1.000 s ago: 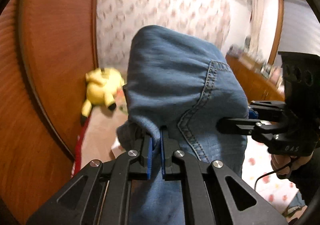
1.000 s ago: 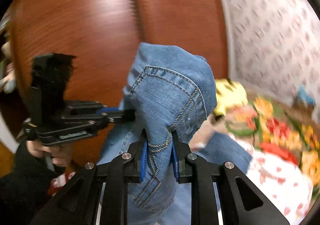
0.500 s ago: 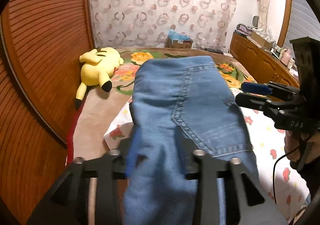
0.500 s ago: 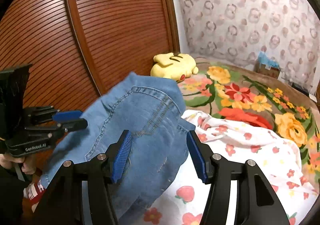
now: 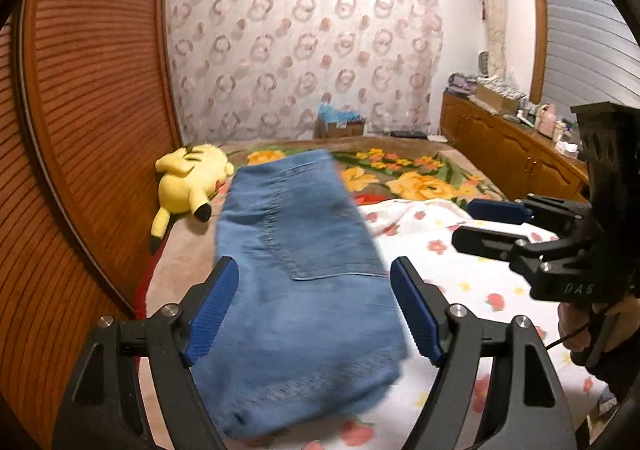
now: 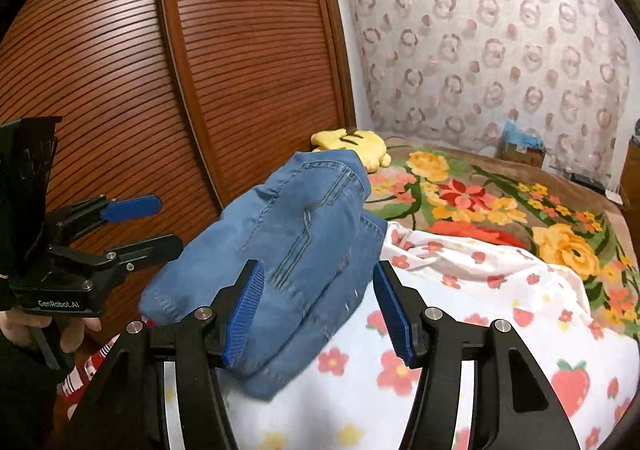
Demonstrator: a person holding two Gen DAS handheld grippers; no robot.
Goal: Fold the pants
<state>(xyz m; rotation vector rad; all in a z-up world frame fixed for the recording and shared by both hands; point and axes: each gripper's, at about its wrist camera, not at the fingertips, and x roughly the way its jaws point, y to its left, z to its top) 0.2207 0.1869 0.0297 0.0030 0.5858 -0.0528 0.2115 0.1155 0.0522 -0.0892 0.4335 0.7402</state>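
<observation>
1. The jeans [image 5: 304, 282] lie folded on the bed [image 5: 460, 282], on the white flowered sheet [image 6: 460, 330], beside the wooden wardrobe [image 5: 88, 97]. A yellow plush [image 5: 188, 181] sits past their far end.
2. Long axis: in the left view the bundle runs straight away from me, near hem under my left jaws and far end toward the plush. In the right view it runs on a diagonal, from low centre up toward the plush.
3. My left gripper [image 5: 316, 310] is wide open, and its jaws have just been opening. The jeans show between the two blue pads but neither pad presses on them, so nothing is held.
4. My right gripper [image 6: 318, 310] is about half open, having opened a moment back. The near right edge of the jeans sits between its pads, untouched. Nothing is held.
5. Jaws against cloth: both pairs sit at the near end, left over the wardrobe-side half, right at the sheet-side edge. Whether they hang above the cloth or touch it, I cannot tell; the near hem is blurred.
6. My guess: this fold is laid down and released. The bundle looks lumpy in the right view, so one more fold or some smoothing may be needed.
7. For another fold the near hem is what I'd regrip. Both hands are about equally near it.
</observation>
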